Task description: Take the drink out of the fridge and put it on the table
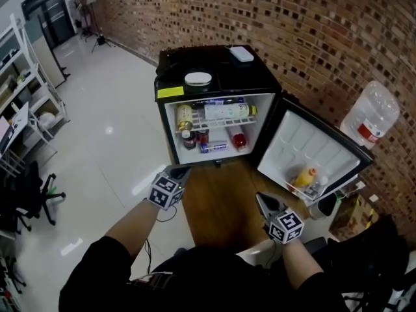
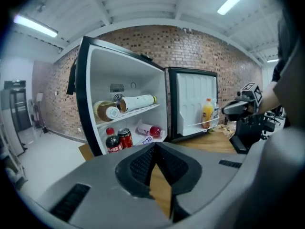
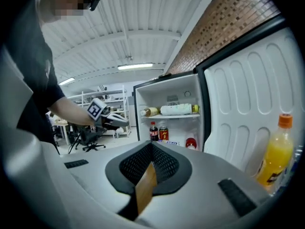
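A small black fridge (image 1: pixel 221 77) stands open, its door (image 1: pixel 305 149) swung to the right. An orange drink bottle (image 1: pixel 305 177) (image 2: pixel 207 113) (image 3: pixel 275 154) stands in the door shelf. Inside, a cola bottle (image 1: pixel 188 139) (image 2: pixel 112 142) and a red can (image 2: pixel 125 138) (image 3: pixel 163 132) stand on the bottom, with a red-capped drink (image 1: pixel 238 138) lying beside them. Bottles (image 1: pixel 224 111) (image 2: pixel 138 101) lie on the upper shelf. My left gripper (image 1: pixel 180 169) (image 2: pixel 155 147) hovers shut and empty before the fridge's lower left corner. Over the wooden table (image 1: pixel 221 200), my right gripper (image 1: pixel 260 197) (image 3: pixel 152 146) is shut and empty.
A white bowl-like thing (image 1: pixel 198 78) and a white box (image 1: pixel 241 53) rest on the fridge top. A large water jug (image 1: pixel 370 116) stands by the brick wall at right. An office chair (image 1: pixel 32 197) and shelving (image 1: pixel 26 103) are at the left.
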Available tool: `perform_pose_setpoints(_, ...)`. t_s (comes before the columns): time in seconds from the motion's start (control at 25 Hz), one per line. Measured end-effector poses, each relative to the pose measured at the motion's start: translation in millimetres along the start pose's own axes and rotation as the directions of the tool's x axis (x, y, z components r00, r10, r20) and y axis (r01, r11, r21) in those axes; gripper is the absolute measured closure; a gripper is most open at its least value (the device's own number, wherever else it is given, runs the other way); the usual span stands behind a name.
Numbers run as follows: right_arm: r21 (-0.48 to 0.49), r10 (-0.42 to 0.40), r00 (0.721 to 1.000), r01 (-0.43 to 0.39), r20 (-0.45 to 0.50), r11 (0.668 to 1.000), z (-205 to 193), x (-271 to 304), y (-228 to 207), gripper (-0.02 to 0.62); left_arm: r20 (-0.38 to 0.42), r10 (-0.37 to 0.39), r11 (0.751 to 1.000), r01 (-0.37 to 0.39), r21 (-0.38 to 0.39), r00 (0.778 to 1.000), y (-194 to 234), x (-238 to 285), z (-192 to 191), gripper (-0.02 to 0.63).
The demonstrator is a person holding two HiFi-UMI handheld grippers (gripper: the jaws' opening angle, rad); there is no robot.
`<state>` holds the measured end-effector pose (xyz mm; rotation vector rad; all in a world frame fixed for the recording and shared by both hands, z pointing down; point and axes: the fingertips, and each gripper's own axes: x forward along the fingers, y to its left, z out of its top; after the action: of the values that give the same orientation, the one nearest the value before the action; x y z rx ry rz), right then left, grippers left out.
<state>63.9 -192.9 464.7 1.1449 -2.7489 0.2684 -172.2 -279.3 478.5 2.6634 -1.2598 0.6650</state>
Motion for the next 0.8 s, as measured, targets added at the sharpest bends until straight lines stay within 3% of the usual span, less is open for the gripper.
perform_pose_setpoints(0.12, -0.007, 0.043, 0.999, -0.044, -0.030, 0.999, -23, -3, -8, 0.609, -0.077, 0.048, 0.995, -0.041, 0.088, 0.996, -3, 46, 5, 0.609)
perform_pose_setpoints(0.28, 0.009, 0.041, 0.999, -0.041, -0.020, 0.999, -50, 6, -15, 0.609, -0.165, 0.065, 0.978, -0.030, 0.206, 0.984, 10, 102, -3, 0.610)
perform_pose_setpoints(0.48, 0.052, 0.039, 0.998, -0.036, -0.042, 0.998, -80, 8, -18, 0.609, -0.263, 0.083, 0.933, 0.017, 0.358, 0.961, 19, 166, -25, 0.606)
perform_pose_setpoints(0.6, 0.083, 0.037, 0.998, -0.032, -0.058, 0.996, -97, 5, -19, 0.609, -0.299, 0.096, 0.906, 0.042, 0.422, 0.950, 19, 192, -33, 0.558)
perform_pose_setpoints(0.8, 0.121, 0.051, 0.997, -0.043, -0.065, 0.992, -116, 1, -21, 0.609, -0.354, 0.130, 0.849, 0.081, 0.523, 0.926, 21, 224, -50, 0.423)
